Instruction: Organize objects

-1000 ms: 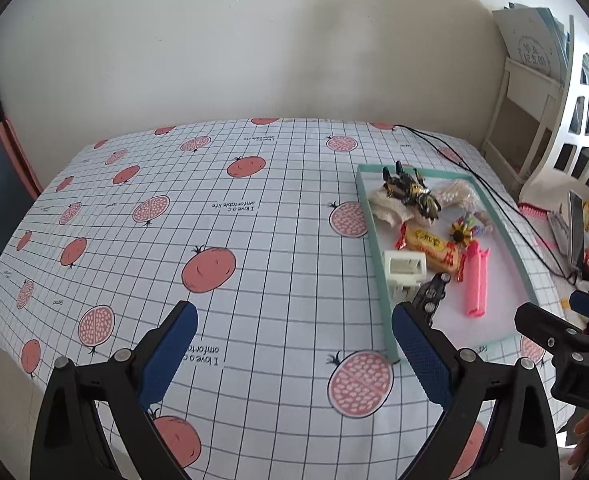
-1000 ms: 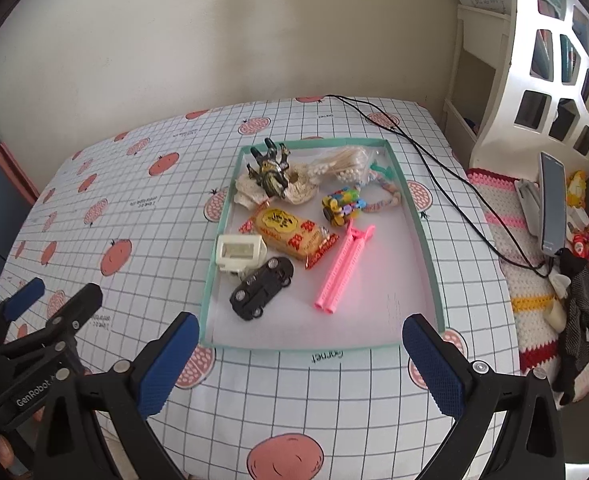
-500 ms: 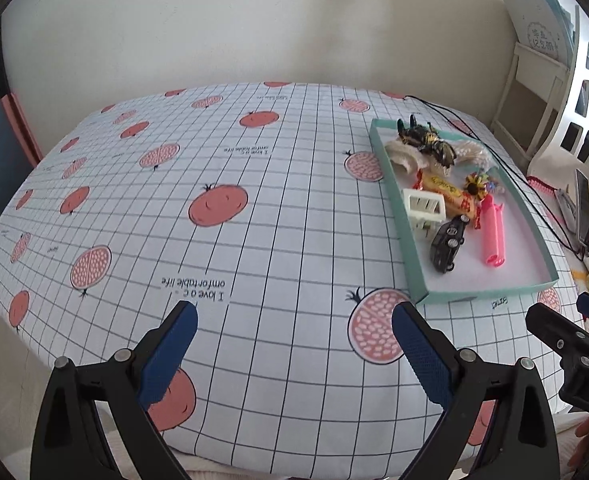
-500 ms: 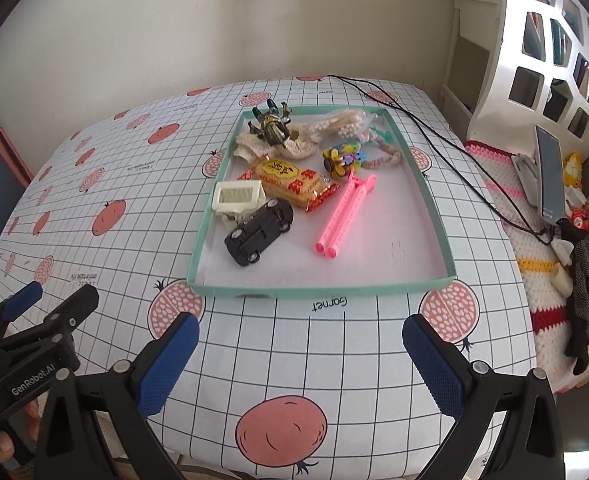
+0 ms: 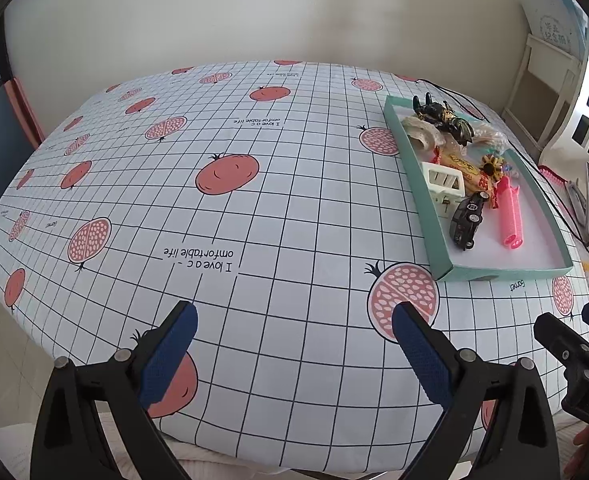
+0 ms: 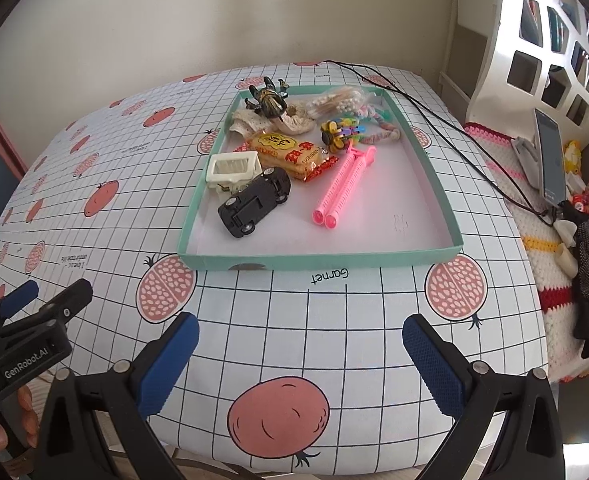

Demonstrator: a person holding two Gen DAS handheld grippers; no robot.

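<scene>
A shallow teal tray (image 6: 318,260) (image 5: 426,208) lies on the pomegranate-print cloth. Inside it are a black toy car (image 6: 254,202) (image 5: 467,219), a white plastic box (image 6: 234,168) (image 5: 444,182), a yellow snack packet (image 6: 288,152), a pink tube pair (image 6: 344,186) (image 5: 509,213), a black-and-gold figure (image 6: 268,96) (image 5: 442,118), a colourful block toy (image 6: 340,130) and a bag of white beads (image 6: 334,100). My right gripper (image 6: 300,344) is open, empty, hovering near the tray's front wall. My left gripper (image 5: 294,334) is open and empty over bare cloth, left of the tray.
A black cable (image 6: 446,120) runs off the tray's far right corner to a phone (image 6: 550,156) on a striped crochet mat (image 6: 542,264). A white cut-out shelf (image 6: 542,52) stands at right. The wall is behind the table. A hand (image 6: 10,416) holds the left gripper.
Both grippers have pulled back toward the near table edge and lowered. The tray now looks farther from each. Nothing in the tray moved and both grippers stayed open.
</scene>
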